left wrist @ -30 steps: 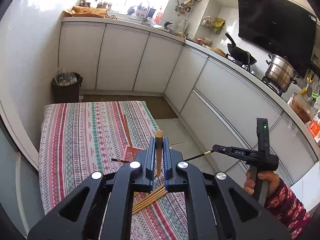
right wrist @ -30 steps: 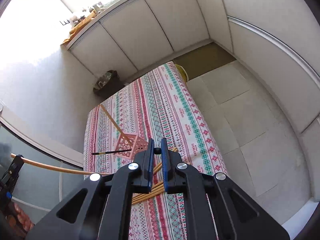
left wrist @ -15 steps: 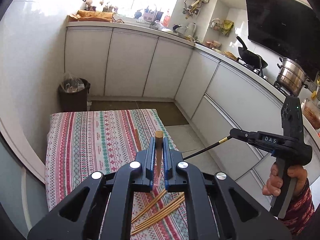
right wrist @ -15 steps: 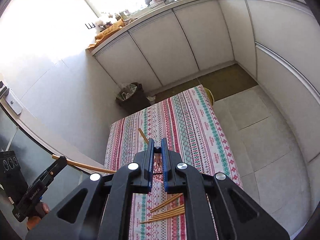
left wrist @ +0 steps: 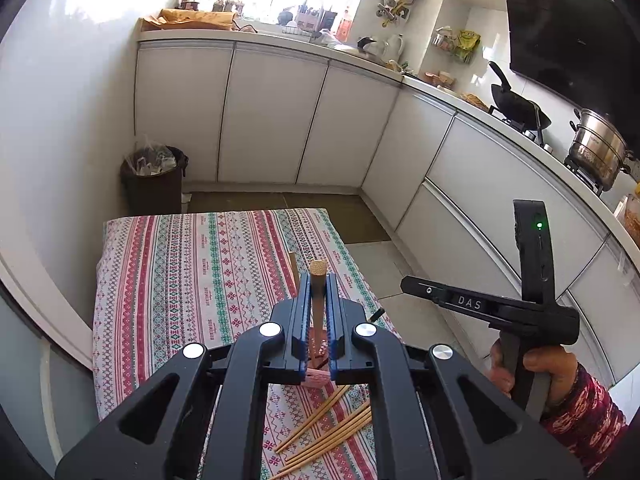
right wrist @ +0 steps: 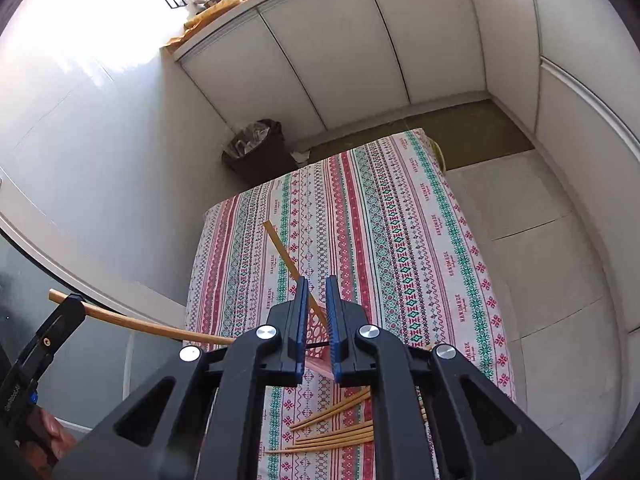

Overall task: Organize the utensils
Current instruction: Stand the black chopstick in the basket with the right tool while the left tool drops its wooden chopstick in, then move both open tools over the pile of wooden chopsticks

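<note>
My left gripper [left wrist: 318, 312] is shut on a wooden chopstick [left wrist: 318, 292], held above the striped tablecloth [left wrist: 208, 280]. That chopstick also shows in the right wrist view [right wrist: 136, 322], gripped near its end at the far left. My right gripper [right wrist: 317, 320] is shut on a thin black chopstick [right wrist: 318, 345] held crosswise; its tip shows in the left wrist view [left wrist: 377, 314]. Below both sits a pink lattice utensil basket [right wrist: 316, 344] with one wooden chopstick [right wrist: 286, 256] leaning out of it. Several loose wooden chopsticks [right wrist: 340, 432] lie on the cloth near me.
White kitchen cabinets [left wrist: 272, 120] run behind and to the right of the table. A dark bin [left wrist: 154, 184] with a plastic liner stands on the floor past the table's far left corner. A wok [left wrist: 516, 106] and a steel pot [left wrist: 598, 152] sit on the counter.
Both grippers have swung about above the table while keeping their chopsticks. The right gripper has come lower and closer beside my left one, now over the pink basket.
</note>
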